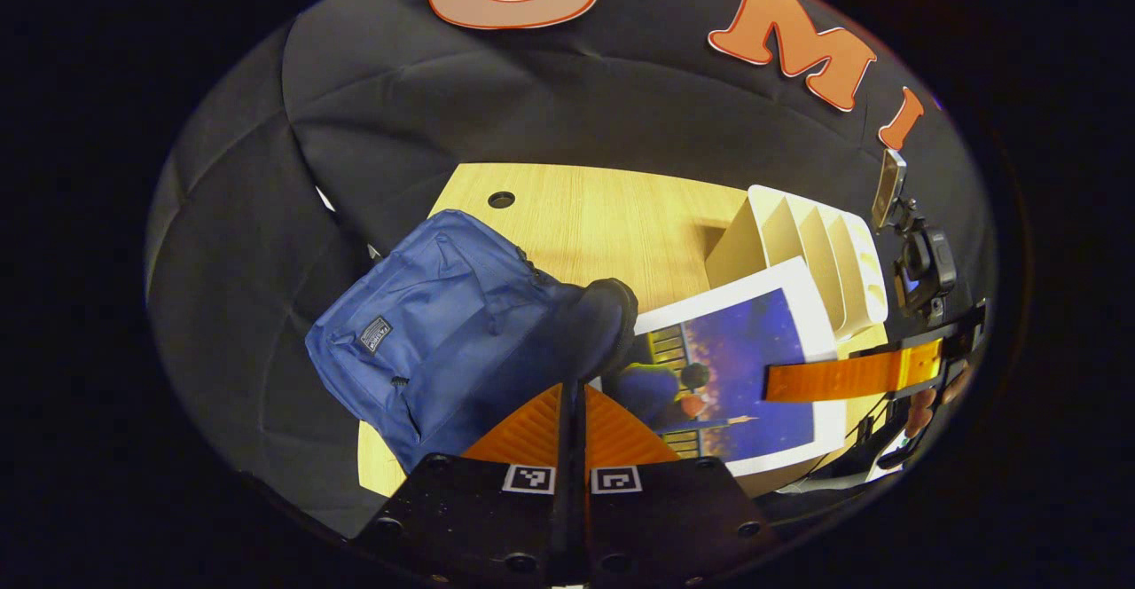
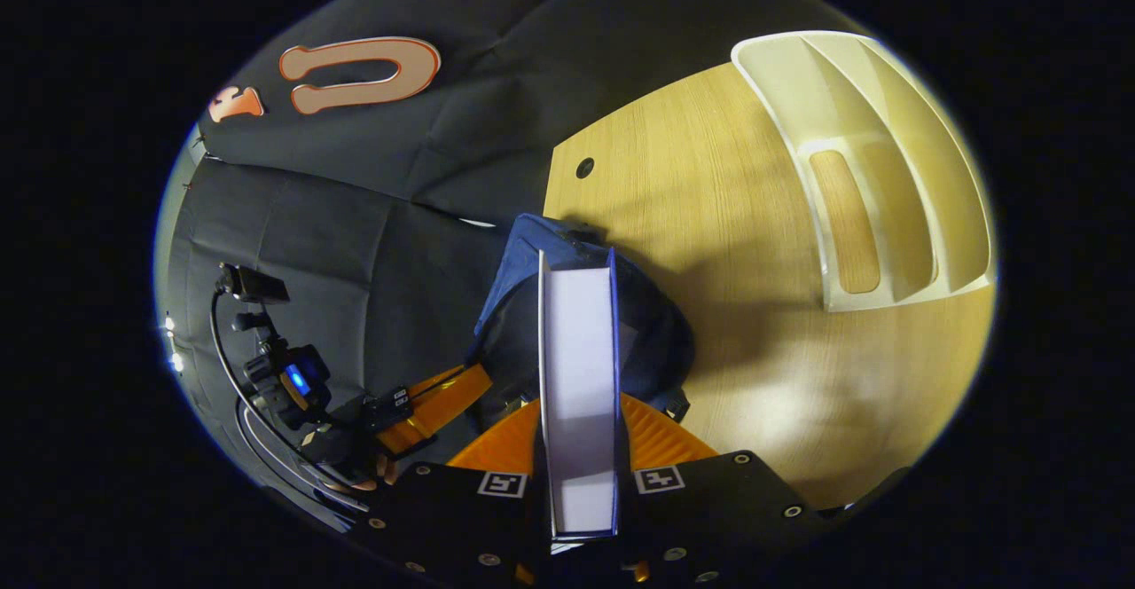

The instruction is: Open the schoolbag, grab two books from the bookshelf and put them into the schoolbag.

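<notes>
A book [image 2: 578, 376] is clamped edge-on between the fingers of the right gripper [image 2: 581, 447], its long axis running toward 12 o'clock, straight at the dark mouth of the schoolbag [image 2: 656, 341] just beyond it on the counter [image 2: 709, 199]. The left gripper [image 1: 572, 412] is seen pinched shut on the rim of the schoolbag's opening, apparently holding it open. The bookshelf [image 2: 887, 172] stands at 2 o'clock, well apart.

wooden table [image 2: 754, 243] | on it: blue schoolbag [image 1: 426, 332]; white bookshelf [image 2: 887, 163]
</notes>
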A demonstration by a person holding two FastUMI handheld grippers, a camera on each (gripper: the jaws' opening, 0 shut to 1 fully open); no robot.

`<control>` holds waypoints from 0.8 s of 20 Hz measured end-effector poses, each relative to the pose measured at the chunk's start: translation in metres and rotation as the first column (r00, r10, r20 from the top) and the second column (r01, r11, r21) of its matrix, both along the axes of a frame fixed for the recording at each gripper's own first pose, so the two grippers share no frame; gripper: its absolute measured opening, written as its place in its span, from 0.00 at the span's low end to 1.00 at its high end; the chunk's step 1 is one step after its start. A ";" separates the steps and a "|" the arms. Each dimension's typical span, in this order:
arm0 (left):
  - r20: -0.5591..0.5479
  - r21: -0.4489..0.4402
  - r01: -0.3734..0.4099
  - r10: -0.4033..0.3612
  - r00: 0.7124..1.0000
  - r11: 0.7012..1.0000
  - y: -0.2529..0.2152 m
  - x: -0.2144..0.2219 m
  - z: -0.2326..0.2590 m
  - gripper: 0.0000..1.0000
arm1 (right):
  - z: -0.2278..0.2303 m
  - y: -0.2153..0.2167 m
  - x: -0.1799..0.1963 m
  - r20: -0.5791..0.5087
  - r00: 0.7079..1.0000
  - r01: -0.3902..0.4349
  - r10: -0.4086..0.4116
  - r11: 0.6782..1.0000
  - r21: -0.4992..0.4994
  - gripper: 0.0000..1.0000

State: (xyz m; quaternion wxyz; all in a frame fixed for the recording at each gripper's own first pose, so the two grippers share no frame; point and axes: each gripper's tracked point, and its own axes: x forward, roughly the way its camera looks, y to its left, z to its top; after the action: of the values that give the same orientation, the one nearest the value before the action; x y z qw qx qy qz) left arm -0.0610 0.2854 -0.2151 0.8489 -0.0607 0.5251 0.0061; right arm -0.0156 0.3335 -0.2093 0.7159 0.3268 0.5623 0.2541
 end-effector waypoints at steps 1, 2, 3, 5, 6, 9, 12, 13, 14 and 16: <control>-0.003 0.000 0.004 -0.004 1.000 1.000 0.001 0.001 0.000 0.01 | -0.003 0.004 -0.003 -0.008 1.000 0.008 -0.008 1.000 0.007 0.29; -0.007 -0.001 0.006 -0.006 1.000 1.000 0.002 0.001 -0.001 0.01 | -0.009 0.009 -0.004 -0.016 1.000 0.027 -0.027 0.999 0.017 0.29; -0.012 -0.003 0.010 -0.010 1.000 1.000 0.000 0.002 -0.002 0.01 | -0.017 0.014 -0.003 -0.025 0.999 0.045 -0.044 0.999 0.022 0.29; -0.019 -0.006 0.020 -0.020 1.000 1.000 0.000 0.001 -0.004 0.01 | -0.026 0.022 -0.001 -0.038 0.995 0.090 -0.088 0.995 0.047 0.29; -0.021 -0.005 0.025 -0.025 0.999 1.000 -0.001 0.002 -0.004 0.01 | -0.031 0.025 0.000 -0.038 0.994 0.107 -0.105 0.993 0.052 0.29; -0.029 0.002 0.051 -0.051 0.998 0.999 -0.003 0.006 -0.002 0.01 | -0.044 0.037 -0.004 -0.031 0.992 0.126 -0.124 0.989 0.076 0.29; -0.030 0.022 0.085 -0.084 0.996 0.996 -0.013 0.016 0.009 0.01 | -0.056 0.056 -0.008 -0.030 0.992 0.127 -0.125 0.986 0.105 0.30; -0.030 0.031 0.095 -0.094 0.995 0.995 -0.019 0.020 0.016 0.01 | -0.056 0.058 -0.009 -0.031 0.991 0.132 -0.129 0.984 0.117 0.30; -0.029 0.039 0.108 -0.107 0.994 0.993 -0.024 0.022 0.023 0.01 | -0.056 0.061 -0.008 -0.031 0.990 0.138 -0.135 0.982 0.128 0.30; -0.031 0.052 0.126 -0.124 0.992 0.991 -0.028 0.028 0.031 0.01 | -0.059 0.066 -0.002 -0.020 0.980 0.198 -0.197 0.970 0.142 0.29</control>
State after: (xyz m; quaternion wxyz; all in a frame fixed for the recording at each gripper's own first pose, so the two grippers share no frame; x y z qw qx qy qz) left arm -0.0327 0.2571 -0.1838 0.8416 -0.0049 0.5391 -0.0323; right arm -0.0175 0.3991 -0.2686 0.7105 0.4327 0.5093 0.2203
